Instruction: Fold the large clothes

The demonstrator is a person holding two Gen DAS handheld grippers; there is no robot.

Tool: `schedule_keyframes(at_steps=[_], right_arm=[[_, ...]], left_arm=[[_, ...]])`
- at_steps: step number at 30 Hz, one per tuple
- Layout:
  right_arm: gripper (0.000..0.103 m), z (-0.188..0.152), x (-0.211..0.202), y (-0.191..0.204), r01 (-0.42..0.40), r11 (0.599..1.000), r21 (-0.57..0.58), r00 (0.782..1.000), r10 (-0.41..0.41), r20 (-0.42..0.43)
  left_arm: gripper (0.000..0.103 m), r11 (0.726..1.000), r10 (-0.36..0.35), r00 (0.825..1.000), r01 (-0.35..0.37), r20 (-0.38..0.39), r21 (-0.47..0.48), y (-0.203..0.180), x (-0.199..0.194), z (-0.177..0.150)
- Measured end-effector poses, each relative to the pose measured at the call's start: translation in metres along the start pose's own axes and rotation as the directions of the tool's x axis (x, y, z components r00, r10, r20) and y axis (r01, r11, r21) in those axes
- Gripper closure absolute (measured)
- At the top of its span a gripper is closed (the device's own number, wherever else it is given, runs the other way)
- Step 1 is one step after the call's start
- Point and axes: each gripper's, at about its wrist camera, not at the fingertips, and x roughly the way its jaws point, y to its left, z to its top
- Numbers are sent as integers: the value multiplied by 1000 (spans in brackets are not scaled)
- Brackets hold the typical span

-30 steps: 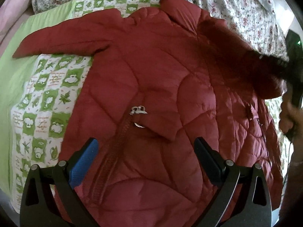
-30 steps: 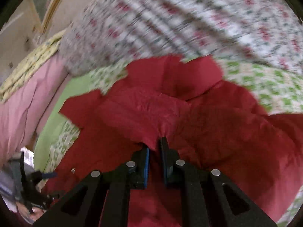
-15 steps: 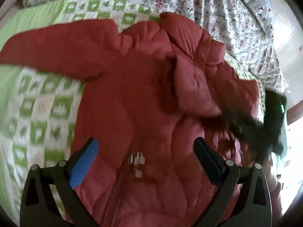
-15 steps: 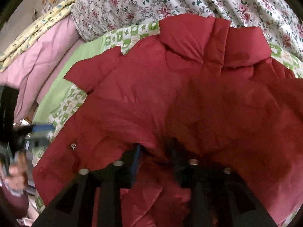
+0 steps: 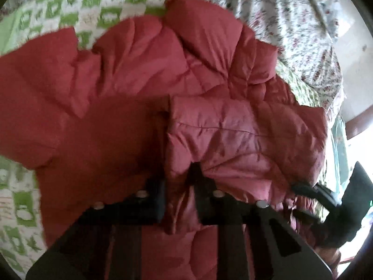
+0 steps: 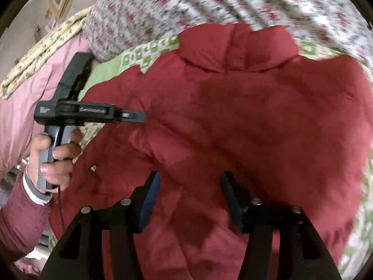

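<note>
The left claw [image 5: 178, 182] pinches a puffy fold of the red jacket [image 5: 130, 121] spread on the bed [image 5: 21, 200], the right claw [image 6: 190, 200] hovering wide above it, so slick padding may slip free.

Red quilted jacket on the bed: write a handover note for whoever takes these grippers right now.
Left gripper: shut on a fold of the red quilted jacket, it seems.
Right gripper: open above the jacket's lower part, holding nothing.
Jacket: spread on the green-and-white patterned quilt, collar at the far end.
Done: one sleeve folded across the body.
Left: other sleeve lies spread out; fold it in, then fold the body.
</note>
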Motion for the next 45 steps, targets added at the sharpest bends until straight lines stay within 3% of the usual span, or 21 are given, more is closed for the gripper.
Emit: schedule_keyframes(at_steps=[4, 6, 11, 14, 17, 19, 22, 25, 28, 30, 34, 38, 41, 45], right_arm=[[46, -4, -31, -26, 76, 995, 67, 994, -81, 78], [45, -2, -44, -39, 110, 988, 111, 985, -124, 122], [44, 15, -54, -63, 136, 970, 201, 971, -171, 166], [44, 29, -48, -62, 153, 969, 192, 969, -185, 162], [44, 40, -36, -59, 182, 968, 171, 966, -209, 154], [44, 42, -27, -65, 200, 962, 185, 964, -227, 136], [44, 43, -5, -74, 220, 953, 208, 967, -242, 82], [43, 36, 18, -78, 251, 947, 203, 964, -263, 37], [42, 29, 32, -82, 278, 945, 174, 957, -287, 29], [41, 28, 31, -84, 264, 946, 186, 961, -275, 34], [40, 31, 21, -59, 342, 931, 128, 936, -349, 39], [37, 31, 17, -33, 356, 933, 55, 930, -360, 76], [35, 25, 42, -41, 399, 917, 26, 917, -398, -13], [33, 21, 49, -60, 372, 925, 73, 928, -371, -28]], left_arm=[[88, 990, 136, 985, -140, 105, 30, 12, -28, -4], [88, 981, 191, 975, -194, 115, 17, 23, -27, -3], [77, 961, 254, 962, -262, 100, 83, 17, -17, -14], [71, 949, 296, 942, -310, 157, 67, 15, -39, -22], [71, 955, 281, 929, -294, 241, 21, 15, -67, -22], [71, 974, 203, 940, -222, 276, 39, 6, -78, -20], [71, 984, 110, 960, -141, 256, 105, -14, -69, -15], [71, 972, 153, 966, -185, 206, 145, -27, -35, -9], [71, 959, 228, 964, -247, 137, 139, -15, 4, -7], [69, 962, 225, 967, -240, 118, 132, -1, 18, -10], [69, 966, 209, 970, -225, 122, 131, 2, 19, -12], [69, 959, 228, 965, -246, 132, 142, -3, 18, -13], [69, 964, 210, 969, -227, 130, 138, 1, 17, -17], [69, 970, 184, 974, -202, 134, 136, 8, 17, -18]])
